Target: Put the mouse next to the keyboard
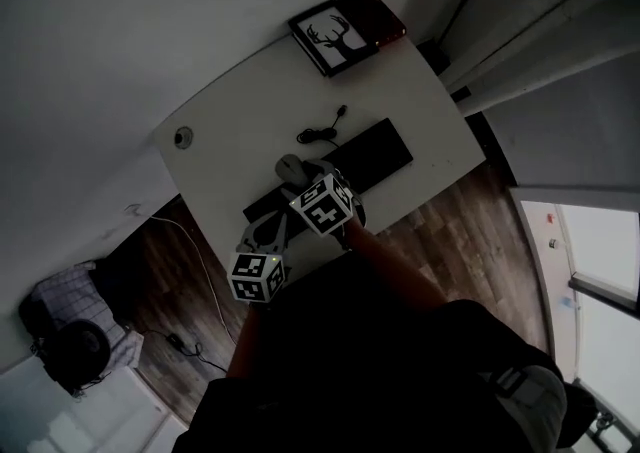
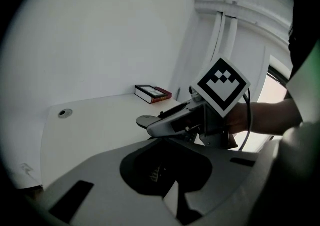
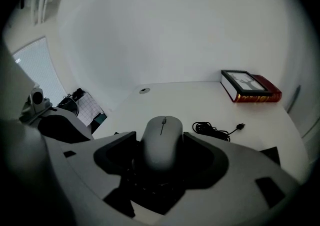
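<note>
My right gripper (image 3: 161,156) is shut on a grey mouse (image 3: 161,140), one jaw on each side of it. In the head view the mouse (image 1: 290,168) is over the left part of the black keyboard (image 1: 365,158) on the white table (image 1: 230,131). The left gripper view shows the right gripper (image 2: 175,120) from the side, with the mouse (image 2: 145,119) held a little above the tabletop. My left gripper (image 1: 264,241) hangs at the table's near edge, behind the right one. Its jaws (image 2: 167,170) look shut with nothing between them.
A coiled black cable (image 1: 322,131) lies just beyond the keyboard. A red book with a deer picture on it (image 1: 345,31) sits at the table's far corner. A round grommet (image 1: 182,137) is at the left corner. Wooden floor (image 1: 440,221) lies beyond the near edge.
</note>
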A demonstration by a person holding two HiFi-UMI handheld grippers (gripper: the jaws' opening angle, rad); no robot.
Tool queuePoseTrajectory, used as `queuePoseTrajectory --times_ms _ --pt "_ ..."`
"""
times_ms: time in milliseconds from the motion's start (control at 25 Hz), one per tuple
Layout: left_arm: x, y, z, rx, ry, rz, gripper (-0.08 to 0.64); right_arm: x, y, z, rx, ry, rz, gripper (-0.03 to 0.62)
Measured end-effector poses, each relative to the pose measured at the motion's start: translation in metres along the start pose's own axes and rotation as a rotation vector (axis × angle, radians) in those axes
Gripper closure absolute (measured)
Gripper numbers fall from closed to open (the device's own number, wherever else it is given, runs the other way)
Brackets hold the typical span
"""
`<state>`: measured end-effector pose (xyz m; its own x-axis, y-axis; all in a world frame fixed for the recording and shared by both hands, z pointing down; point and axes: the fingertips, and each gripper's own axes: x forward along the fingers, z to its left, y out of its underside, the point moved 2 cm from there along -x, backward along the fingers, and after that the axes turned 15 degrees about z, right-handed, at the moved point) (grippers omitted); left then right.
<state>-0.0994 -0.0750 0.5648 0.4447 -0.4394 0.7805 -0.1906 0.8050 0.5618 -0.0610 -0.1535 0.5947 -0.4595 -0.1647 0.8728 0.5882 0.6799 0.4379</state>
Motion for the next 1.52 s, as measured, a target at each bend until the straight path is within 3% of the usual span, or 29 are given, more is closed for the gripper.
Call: queuePoseTrajectory --times_ms 600,1160,1520 --pt "0.044 -0.030 -0.049 0.054 0.051 0.030 0.557 -0.021 0.022 -0.057 0.026 0.019 -0.032 0.284" --pt "0.106 -0.064 -0.116 0.108 0.108 0.044 0.557 -0.057 0.061 -0.137 0.082 0.050 -0.057 0.284" --pt "0.133 -0.082 -0.138 0.152 0.130 0.065 0.557 -0.073 0.081 -0.189 0.143 0.113 -0.073 0.284"
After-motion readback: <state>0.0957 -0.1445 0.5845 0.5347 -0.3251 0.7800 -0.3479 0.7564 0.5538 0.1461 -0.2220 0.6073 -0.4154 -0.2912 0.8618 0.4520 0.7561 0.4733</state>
